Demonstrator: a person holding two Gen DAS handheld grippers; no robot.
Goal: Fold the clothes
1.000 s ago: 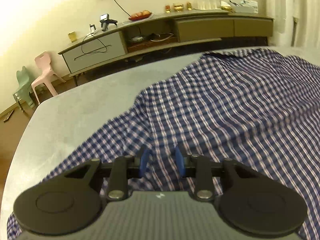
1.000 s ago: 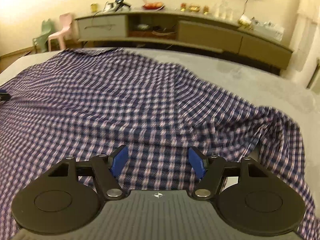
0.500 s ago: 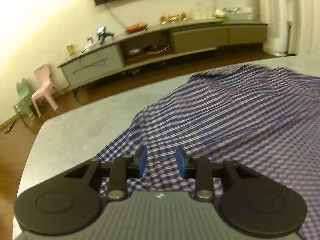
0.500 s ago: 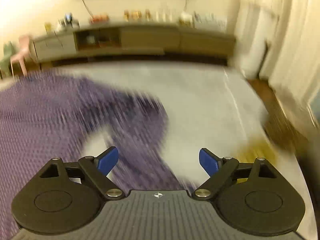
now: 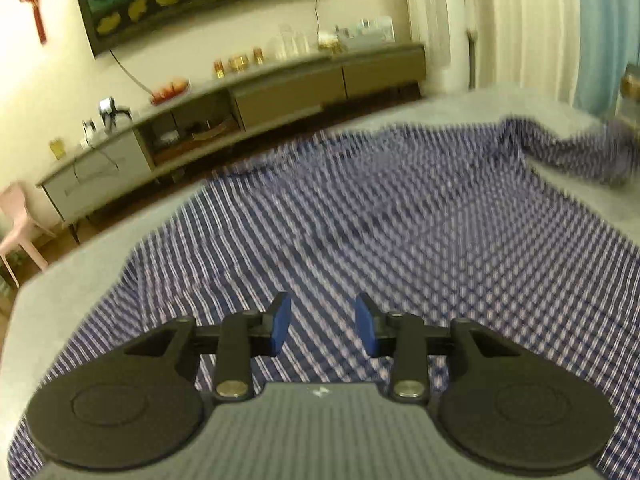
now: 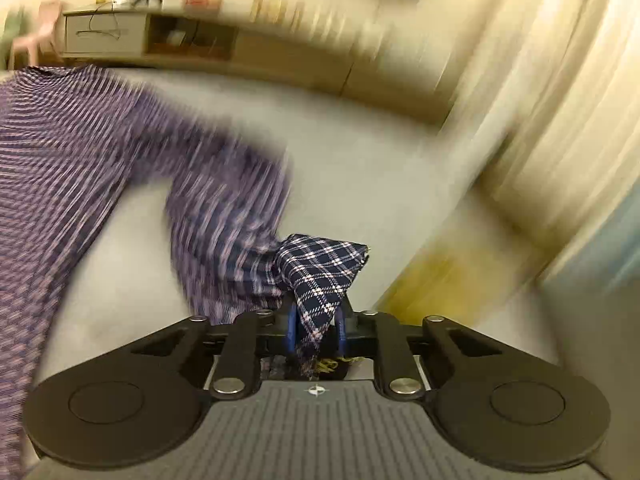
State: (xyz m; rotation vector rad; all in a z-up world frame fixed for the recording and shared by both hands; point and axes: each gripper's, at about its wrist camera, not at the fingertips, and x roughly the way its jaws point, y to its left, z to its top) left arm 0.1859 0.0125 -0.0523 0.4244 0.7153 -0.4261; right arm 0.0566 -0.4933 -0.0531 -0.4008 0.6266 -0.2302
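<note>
Shirt cuff (image 6: 320,276) between right tongs (image 6: 316,326)

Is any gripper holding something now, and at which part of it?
The right gripper has just closed on the checked shirt, pinching the end of its sleeve. The left gripper holds nothing; its jaws stand apart above the shirt.

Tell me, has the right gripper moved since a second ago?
Yes. The right gripper has swung rightward, off the shirt body toward the curtains; its jaws have just closed on the checked shirt's sleeve.
</note>
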